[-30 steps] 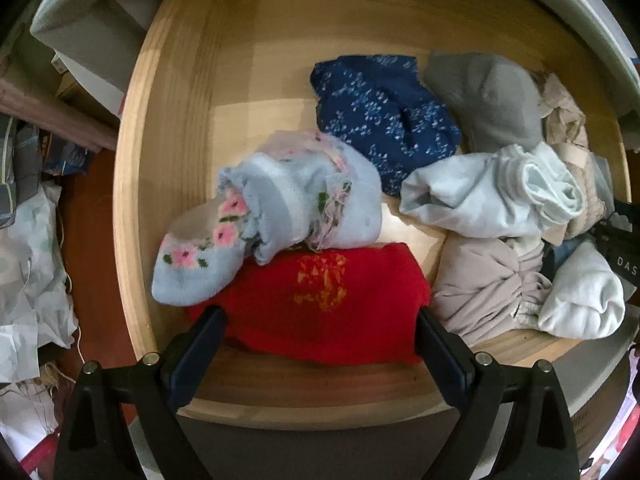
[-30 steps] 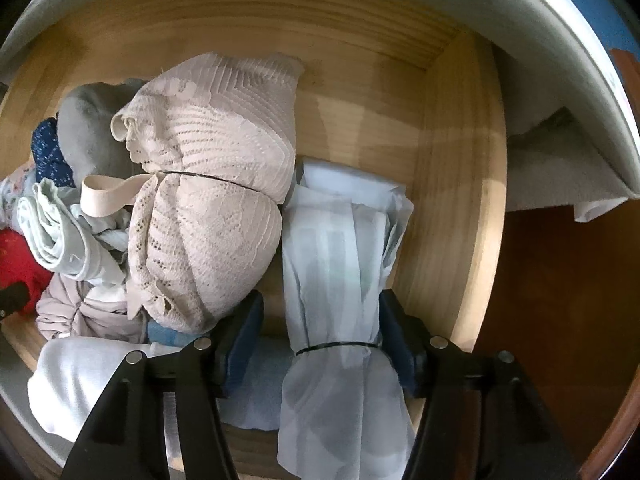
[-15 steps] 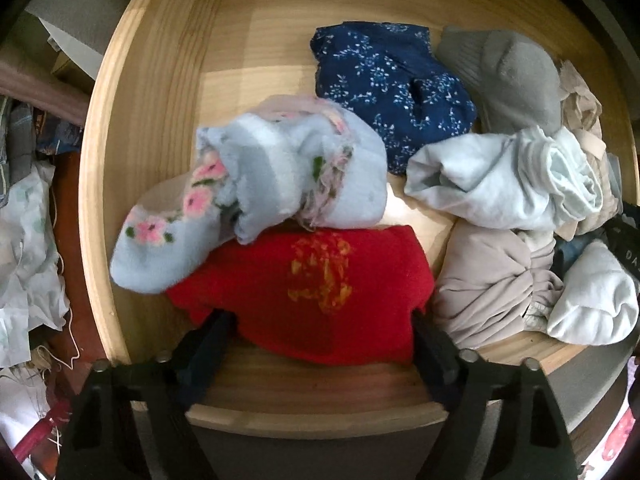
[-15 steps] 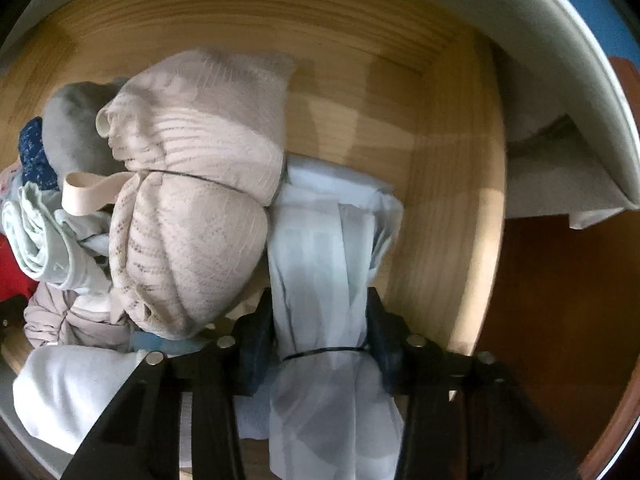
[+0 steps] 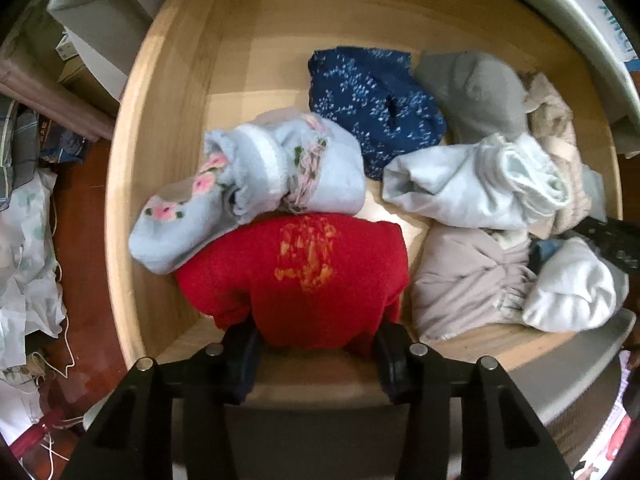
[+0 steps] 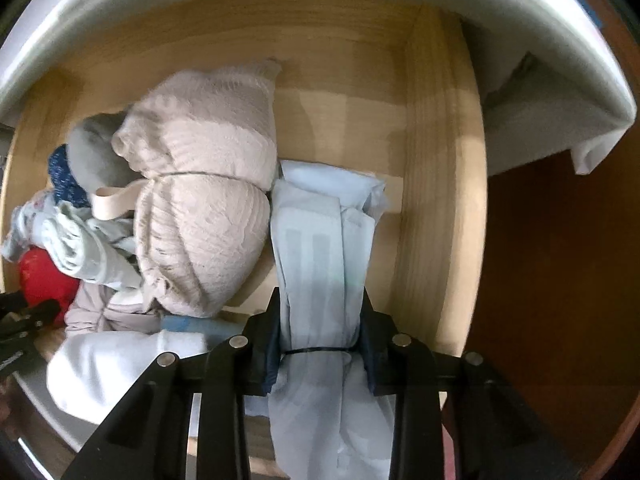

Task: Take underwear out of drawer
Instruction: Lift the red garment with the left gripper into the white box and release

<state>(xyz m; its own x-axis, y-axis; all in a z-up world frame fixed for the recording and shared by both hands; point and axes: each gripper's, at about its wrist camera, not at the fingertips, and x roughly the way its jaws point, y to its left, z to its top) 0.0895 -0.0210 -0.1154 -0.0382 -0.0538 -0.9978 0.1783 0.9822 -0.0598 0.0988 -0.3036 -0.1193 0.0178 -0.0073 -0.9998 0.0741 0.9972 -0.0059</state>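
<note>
Wooden drawer (image 5: 168,168) lies open with rolled clothes heaped inside it. Near its right wall a pale blue underwear bundle (image 6: 324,248), tied with a thin dark band, sits clamped between the right gripper (image 6: 320,344) fingers, squeezed at the band. Over on the left side, a red folded garment (image 5: 296,276) sits between the left gripper (image 5: 316,356) fingers, which are closing in on its lower edge and pinching it; a floral light blue sock roll (image 5: 256,184) rests against its far edge
</note>
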